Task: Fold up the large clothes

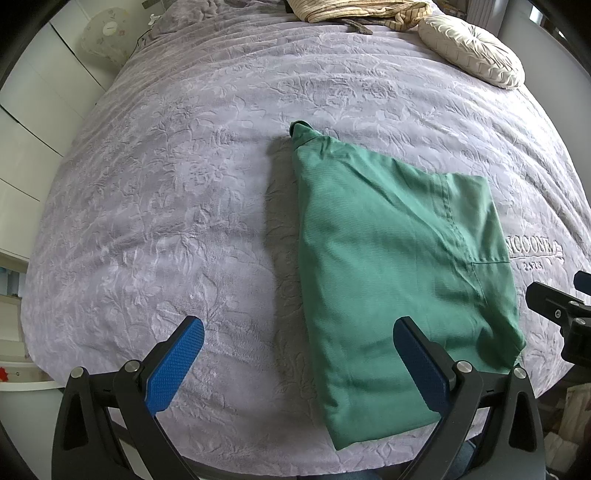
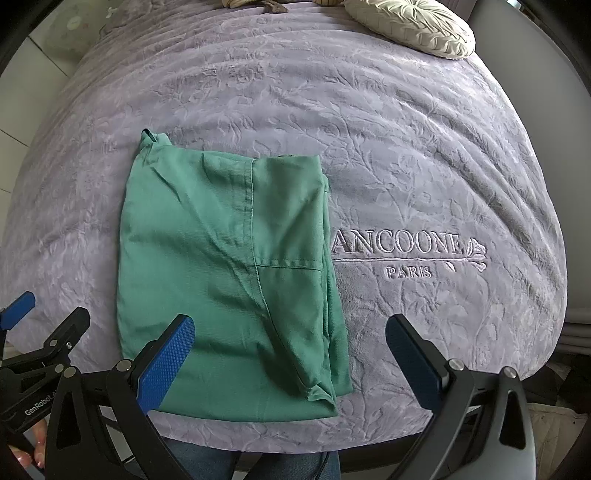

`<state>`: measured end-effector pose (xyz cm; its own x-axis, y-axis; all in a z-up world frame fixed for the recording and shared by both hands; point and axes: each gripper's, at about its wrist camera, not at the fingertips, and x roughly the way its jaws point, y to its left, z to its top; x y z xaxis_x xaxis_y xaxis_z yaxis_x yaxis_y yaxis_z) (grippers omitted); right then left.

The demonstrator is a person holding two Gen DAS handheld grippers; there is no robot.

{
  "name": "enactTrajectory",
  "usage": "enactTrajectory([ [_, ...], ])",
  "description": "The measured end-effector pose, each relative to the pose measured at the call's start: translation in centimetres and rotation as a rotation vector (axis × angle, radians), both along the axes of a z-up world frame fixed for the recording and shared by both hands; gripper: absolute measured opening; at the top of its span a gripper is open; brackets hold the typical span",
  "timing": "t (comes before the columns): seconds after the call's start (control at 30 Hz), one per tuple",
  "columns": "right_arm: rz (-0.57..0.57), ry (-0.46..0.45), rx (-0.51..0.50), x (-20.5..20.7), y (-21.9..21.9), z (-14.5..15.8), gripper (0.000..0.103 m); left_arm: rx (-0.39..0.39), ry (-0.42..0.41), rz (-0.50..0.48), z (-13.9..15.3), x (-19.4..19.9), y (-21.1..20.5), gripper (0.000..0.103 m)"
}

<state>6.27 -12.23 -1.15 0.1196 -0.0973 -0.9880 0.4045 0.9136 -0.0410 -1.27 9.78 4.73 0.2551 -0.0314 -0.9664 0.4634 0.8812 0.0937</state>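
A green garment lies folded into a long rectangle on the lilac bedspread; it also shows in the right wrist view. My left gripper is open and empty, held above the garment's near left edge. My right gripper is open and empty, held above the garment's near right corner. The right gripper shows at the right edge of the left wrist view. The left gripper shows at the left edge of the right wrist view.
A round cream cushion and a striped beige cloth lie at the far end of the bed. Embroidered lettering sits right of the garment. White cabinets stand to the left. The bed's near edge is just below the grippers.
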Motion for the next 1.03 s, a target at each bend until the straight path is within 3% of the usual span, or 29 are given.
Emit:
enactTrajectory([
  [1.03,0.016,0.012,0.003,-0.1,0.29,-0.53,0.103,0.003,-0.029,-0.015,0.52,-0.07,0.2,0.103],
])
